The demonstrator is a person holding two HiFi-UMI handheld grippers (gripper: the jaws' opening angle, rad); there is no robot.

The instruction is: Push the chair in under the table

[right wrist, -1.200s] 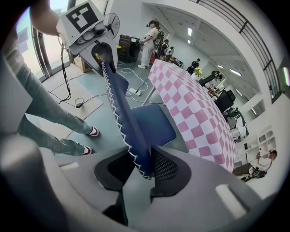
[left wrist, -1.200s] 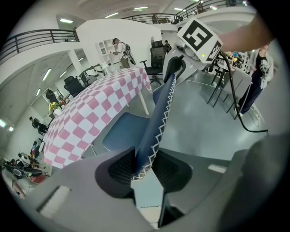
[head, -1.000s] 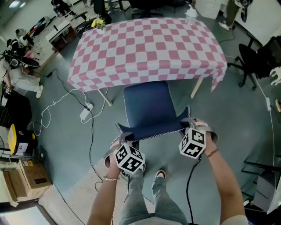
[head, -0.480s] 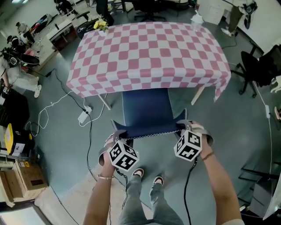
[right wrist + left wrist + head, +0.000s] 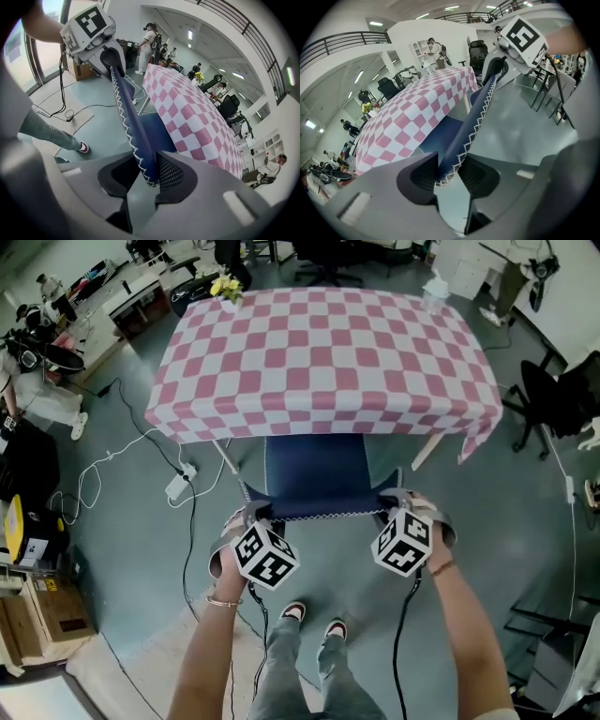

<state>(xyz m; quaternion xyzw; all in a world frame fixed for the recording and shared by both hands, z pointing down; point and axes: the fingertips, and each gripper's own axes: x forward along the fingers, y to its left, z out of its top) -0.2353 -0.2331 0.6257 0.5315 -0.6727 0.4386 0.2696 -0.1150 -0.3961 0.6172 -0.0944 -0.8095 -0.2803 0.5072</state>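
Blue chair [image 5: 314, 470] backrest clamped in left fingers [image 5: 419, 176], right fingers [image 5: 172, 174].

The chair [image 5: 314, 470] sits half under the near edge of the surface [image 5: 319, 352], with the left tongs [image 5: 255, 514] at its back's left end, the right tongs [image 5: 396, 502] at the right end, and the person's shoes [image 5: 292, 611] nearer.

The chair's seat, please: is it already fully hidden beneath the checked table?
No, much of the blue seat shows in front of the near edge of the table.
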